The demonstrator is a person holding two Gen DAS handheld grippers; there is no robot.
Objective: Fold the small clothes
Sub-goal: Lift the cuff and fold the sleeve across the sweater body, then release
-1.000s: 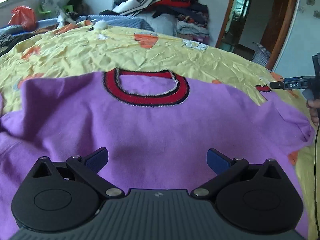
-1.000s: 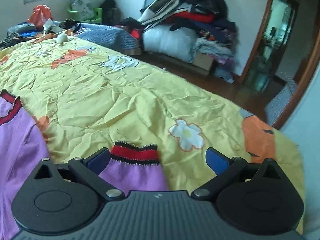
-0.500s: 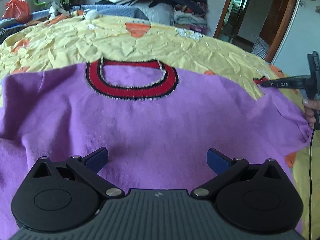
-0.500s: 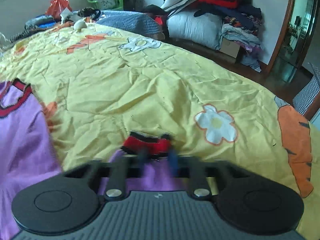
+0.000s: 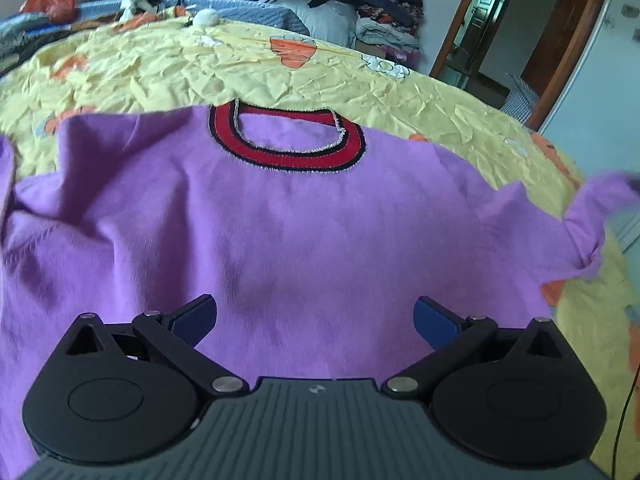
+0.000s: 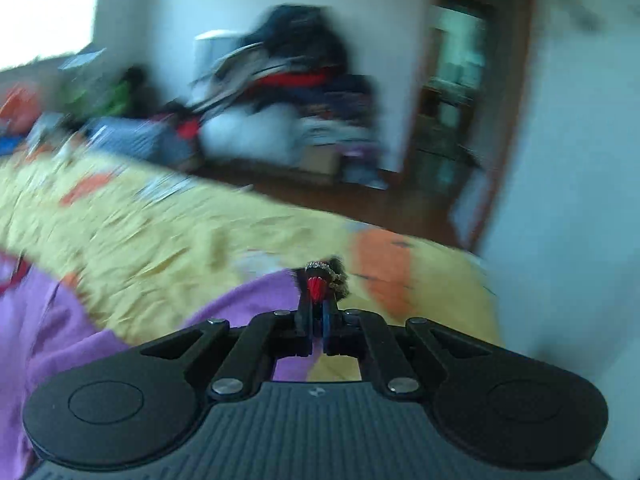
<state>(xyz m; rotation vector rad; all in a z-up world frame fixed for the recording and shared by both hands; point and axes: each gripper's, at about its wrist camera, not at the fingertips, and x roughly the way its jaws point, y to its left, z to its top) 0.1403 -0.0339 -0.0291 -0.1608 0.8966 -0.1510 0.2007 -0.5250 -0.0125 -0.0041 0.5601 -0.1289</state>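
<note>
Purple sweater [image 5: 304, 232] lies spread face-up on the yellow bedspread [image 5: 248, 68], red collar [image 5: 288, 152] toward the far edge of the bed. Your right tool [image 6: 318, 300] has just been closing and is now clamped on the red sleeve cuff [image 6: 316, 286], which a second ago lay loose between its open jaws. The sleeve [image 5: 592, 216] is now off the bedspread at the right edge of the bed, blurred with motion. Your left tool [image 5: 316, 320] hovers with jaws apart over the sweater's lower body, holding nothing. Reading: the first sleeve fold is under way; next, likely carry that cuff inward across the chest.
</note>
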